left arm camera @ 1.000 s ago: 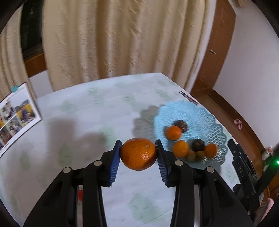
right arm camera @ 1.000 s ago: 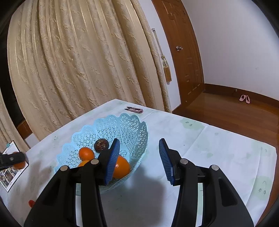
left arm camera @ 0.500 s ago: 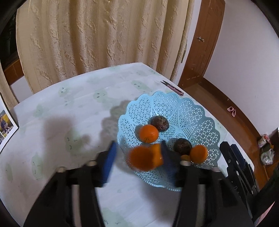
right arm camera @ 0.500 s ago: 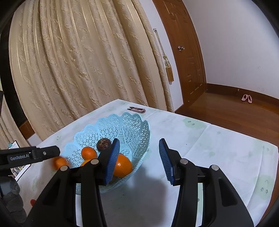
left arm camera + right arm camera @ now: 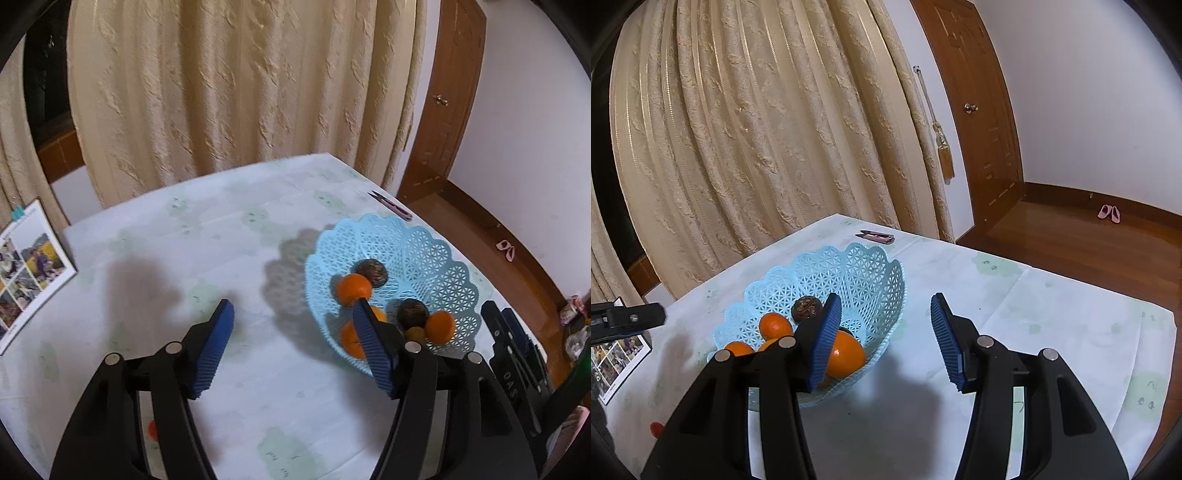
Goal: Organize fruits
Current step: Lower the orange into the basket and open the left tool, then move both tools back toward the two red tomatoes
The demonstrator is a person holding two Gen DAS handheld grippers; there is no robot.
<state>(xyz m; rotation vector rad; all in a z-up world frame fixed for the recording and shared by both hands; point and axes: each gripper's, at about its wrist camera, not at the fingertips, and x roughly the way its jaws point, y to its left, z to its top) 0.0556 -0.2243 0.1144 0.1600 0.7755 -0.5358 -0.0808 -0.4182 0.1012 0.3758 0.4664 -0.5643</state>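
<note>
Left claw (image 5: 291, 334) is spreading, empty; right claw (image 5: 884, 332) is opening, empty. Oranges (image 5: 354, 289) fill the basket (image 5: 436, 254); something red (image 5: 152, 429) remains at the table's (image 5: 221, 240) near edge.

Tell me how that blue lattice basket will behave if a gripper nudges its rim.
The blue basket is thin openwork plastic, so probably light and a bit springy. It sits on a smooth tablecloth, so it would likely slide rather than tip. The oranges inside are round and loose, so they may roll.
</note>
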